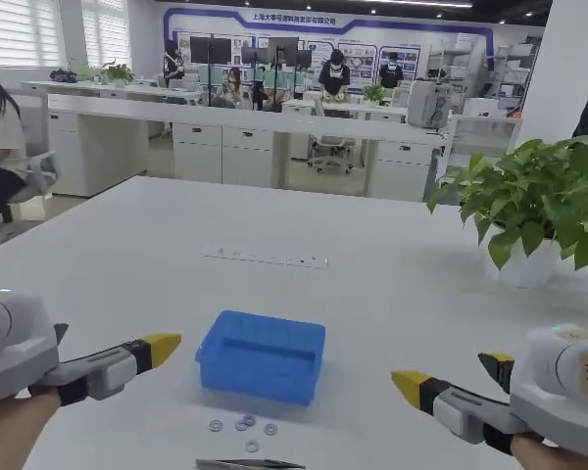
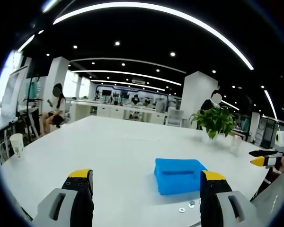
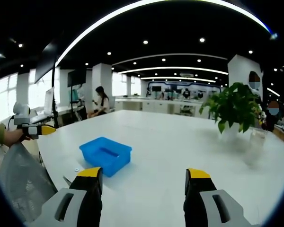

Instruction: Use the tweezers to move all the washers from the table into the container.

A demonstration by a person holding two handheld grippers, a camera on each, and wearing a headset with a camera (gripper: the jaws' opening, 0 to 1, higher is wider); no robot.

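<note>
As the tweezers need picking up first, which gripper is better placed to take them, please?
Likely the left gripper: the washers by the tweezers lie ahead, between its open jaws, but outside the right gripper's.

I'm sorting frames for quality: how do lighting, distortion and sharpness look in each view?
Head view: even, soft light, no harsh glare; faint shadow under the blue container; washers small but distinct. Left gripper view: fisheye bends the ceiling light strip into an arc; washers tiny. Right gripper view: same curvature; the potted plant looks slightly soft.
</note>
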